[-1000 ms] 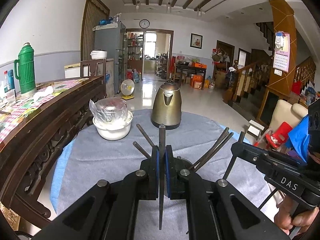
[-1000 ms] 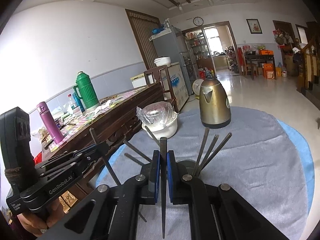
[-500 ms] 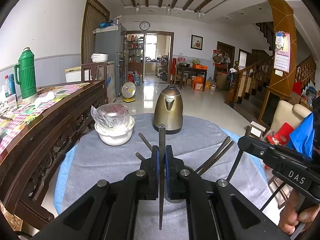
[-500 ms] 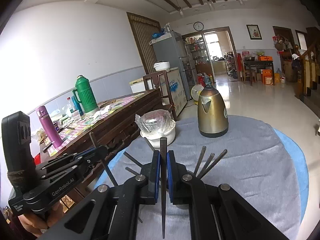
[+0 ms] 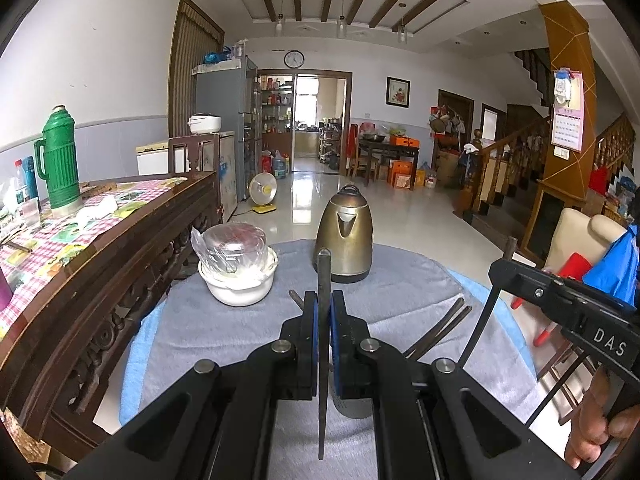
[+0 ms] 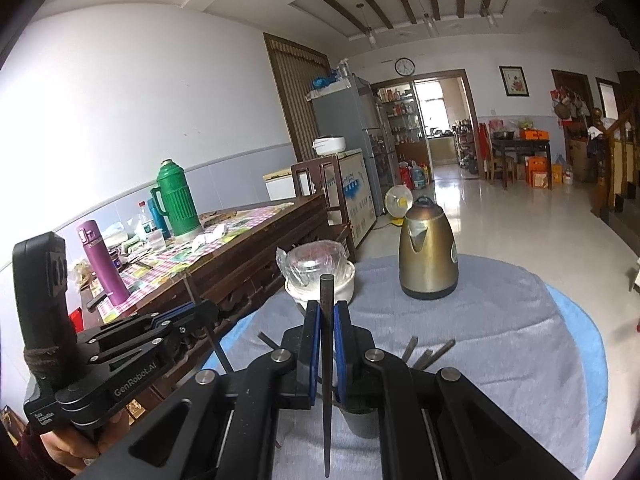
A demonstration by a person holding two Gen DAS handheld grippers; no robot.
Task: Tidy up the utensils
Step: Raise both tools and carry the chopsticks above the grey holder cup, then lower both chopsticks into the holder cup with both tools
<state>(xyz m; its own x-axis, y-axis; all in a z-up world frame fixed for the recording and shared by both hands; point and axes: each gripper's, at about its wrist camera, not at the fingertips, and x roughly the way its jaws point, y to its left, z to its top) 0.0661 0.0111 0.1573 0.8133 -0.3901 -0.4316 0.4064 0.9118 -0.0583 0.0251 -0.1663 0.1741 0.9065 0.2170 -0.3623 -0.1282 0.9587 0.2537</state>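
Currently, both tongs are fully closed, and each one grips a single dark chopstick. The left gripper (image 5: 324,314) holds its chopstick (image 5: 323,280) upright between the blue pads, with the blunt top end above the fingers and the thin end pointing down toward the person. The right gripper (image 6: 327,322) holds a second chopstick (image 6: 326,300) in the same way.

Both grippers hang above a round table covered with a grey cloth (image 5: 240,320). A grey cup (image 6: 362,420) stands on the cloth directly below the right gripper and is mostly hidden by it. More chopsticks (image 6: 428,354) stand in the cup and fan out to the right; others lean to the left.

A brass-coloured kettle (image 5: 346,232) stands at the far side of the table. A white bowl (image 5: 240,284) with a plastic-wrapped container on top stands to its left. A dark wooden sideboard (image 5: 120,248) stands just beside the table and carries a green flask (image 5: 60,160).
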